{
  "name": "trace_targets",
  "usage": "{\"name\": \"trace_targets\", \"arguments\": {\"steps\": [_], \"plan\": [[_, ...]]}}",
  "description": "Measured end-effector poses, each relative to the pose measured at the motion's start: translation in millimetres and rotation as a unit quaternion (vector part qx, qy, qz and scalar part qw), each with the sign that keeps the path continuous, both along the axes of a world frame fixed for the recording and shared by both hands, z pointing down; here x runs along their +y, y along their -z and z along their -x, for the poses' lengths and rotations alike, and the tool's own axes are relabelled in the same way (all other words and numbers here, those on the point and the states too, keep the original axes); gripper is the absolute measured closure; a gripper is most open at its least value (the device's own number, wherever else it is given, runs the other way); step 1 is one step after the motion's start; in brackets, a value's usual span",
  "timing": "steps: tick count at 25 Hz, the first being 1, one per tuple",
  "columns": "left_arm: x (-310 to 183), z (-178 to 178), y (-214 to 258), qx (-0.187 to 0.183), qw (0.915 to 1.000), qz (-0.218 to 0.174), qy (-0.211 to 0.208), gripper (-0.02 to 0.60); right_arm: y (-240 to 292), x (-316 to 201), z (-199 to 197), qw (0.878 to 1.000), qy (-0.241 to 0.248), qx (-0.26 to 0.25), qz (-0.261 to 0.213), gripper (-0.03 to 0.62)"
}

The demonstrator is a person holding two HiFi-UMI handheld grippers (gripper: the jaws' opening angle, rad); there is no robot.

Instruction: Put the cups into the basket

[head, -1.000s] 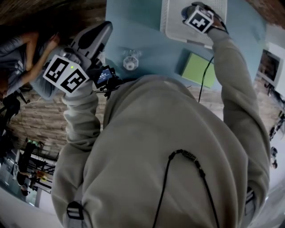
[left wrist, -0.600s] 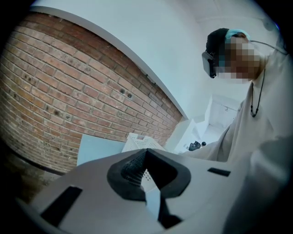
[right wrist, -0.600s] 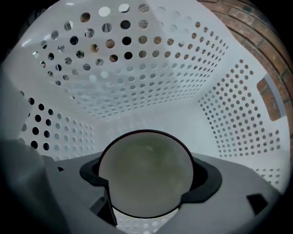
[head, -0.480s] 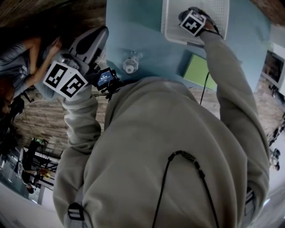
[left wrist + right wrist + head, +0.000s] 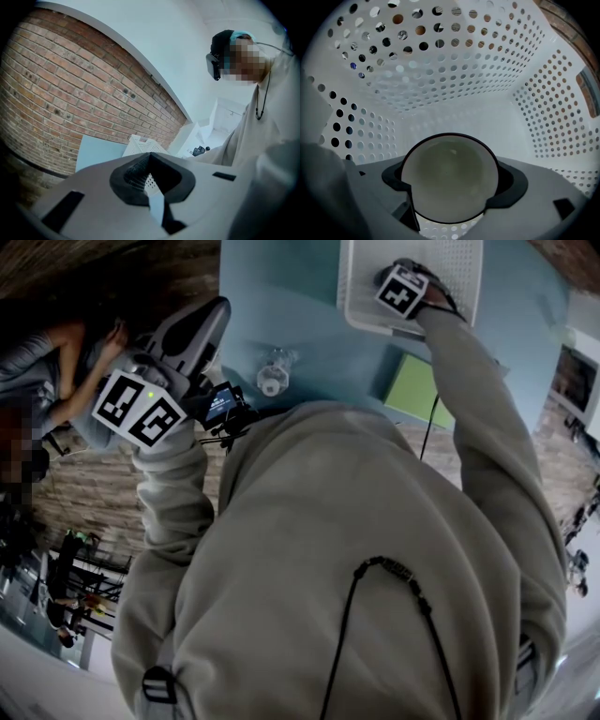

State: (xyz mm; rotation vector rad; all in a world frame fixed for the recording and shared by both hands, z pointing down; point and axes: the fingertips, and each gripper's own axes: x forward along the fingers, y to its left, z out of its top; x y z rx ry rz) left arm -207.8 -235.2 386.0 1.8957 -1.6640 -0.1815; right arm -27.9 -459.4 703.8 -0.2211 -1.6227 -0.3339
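**right gripper holding a cup inside the basket, left gripper idling**

the right gripper (image 5: 403, 287) is reaching out to the far right of the light blue table (image 5: 300, 296), where it is hanging over the white perforated basket (image 5: 361, 282). in the right gripper view its jaws are clamping a pale, round cup (image 5: 449, 183) from both sides, with the cup's mouth facing the camera. the basket's hole-dotted walls are wrapping around the cup on every side, so the cup is sitting down inside the basket. whether it is touching the basket floor cannot be told.

the left gripper (image 5: 202, 324) is hovering at the near left, just off the table's left edge and well apart from the basket. in the left gripper view its jaws are meeting at the tips with nothing between them, and they are pointing toward the table and the basket beyond.

a second, clear cup (image 5: 273, 371) is standing on the table between the two grippers, nearer the left one and touched by neither. a green flat block (image 5: 417, 390) is lying at the table's near right edge, just beside the basket.
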Motion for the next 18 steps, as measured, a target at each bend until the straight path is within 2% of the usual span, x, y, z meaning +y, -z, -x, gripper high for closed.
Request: {"name": "trace_targets", "arguments": {"steps": [18], "plan": [[7.1, 8.2, 0.1, 0.012, 0.9998, -0.005, 0.017, 0.583, 0.4, -0.8, 1.7, 1.0, 0.001, -0.017, -0.004, 0.171]]}}
